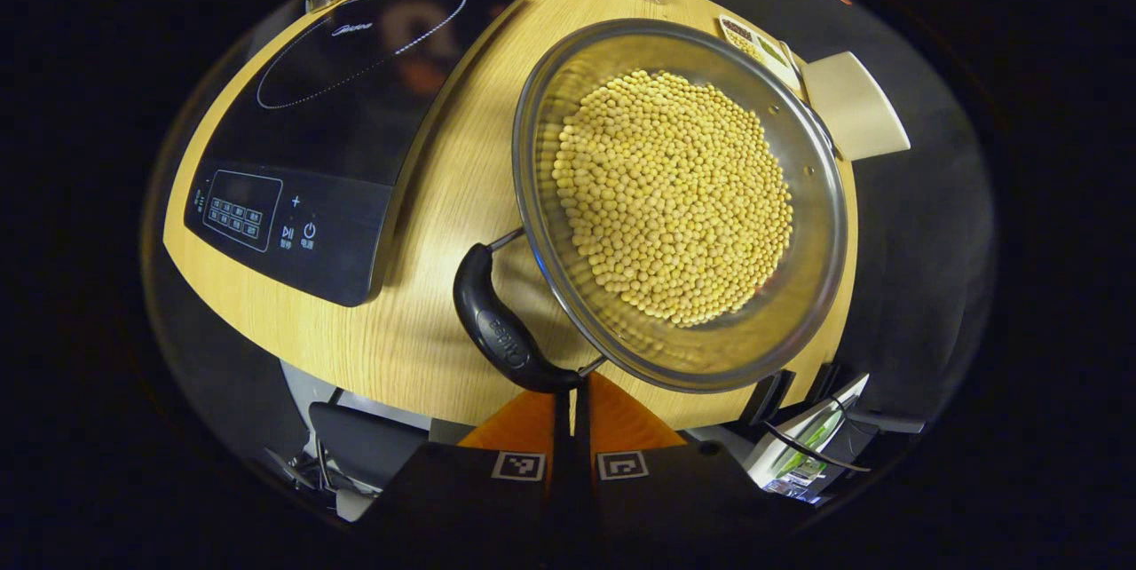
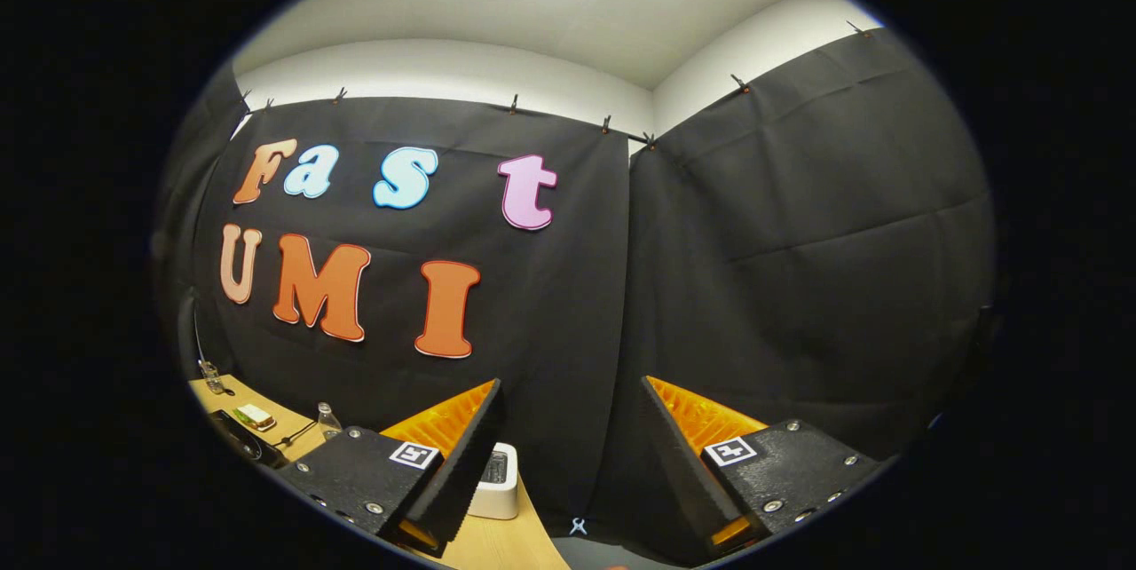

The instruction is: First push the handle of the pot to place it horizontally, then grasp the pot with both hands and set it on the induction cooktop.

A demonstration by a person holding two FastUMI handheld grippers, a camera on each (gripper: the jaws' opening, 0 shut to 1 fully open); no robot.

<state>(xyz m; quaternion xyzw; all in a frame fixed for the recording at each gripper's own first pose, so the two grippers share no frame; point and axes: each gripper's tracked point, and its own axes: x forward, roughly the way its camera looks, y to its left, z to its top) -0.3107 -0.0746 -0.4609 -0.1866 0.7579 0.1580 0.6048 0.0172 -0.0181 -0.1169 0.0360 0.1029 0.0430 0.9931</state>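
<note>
So we're on the first step here, the push on the handle (image 1: 502,330). In the left gripper view the left gripper (image 1: 571,392) has its two fingers pressed together with nothing between them, tips right up against the handle's near end at about 6 o'clock. Looks like touching, but the fisheye squashes that spot so we wouldn't swear to it.

The pot (image 1: 679,201) sits on the table (image 1: 444,215), full of soybeans (image 1: 672,197), a bit right of centre in that view. The cooktop (image 1: 355,126) is at roughly 10 o'clock from the pot, close beside it but not touching, nothing on its glass. The handle sticks out of the pot's rim at around 7 o'clock and curves along the rim, so we'd say it's mid swing, not yet level.

The right gripper (image 2: 572,428) is nowhere near the job: in the right gripper view its jaws stand wide apart, holding nothing, aimed up at the wall with just a corner of table at 7 o'clock.

Next move as we read it: nudge with the closed tips until the handle lies flat, then open the left fingers for a grip and bring the right one down to the far side of the rim. With that load of beans the lift wants to be level and slow or they'll spill
</note>
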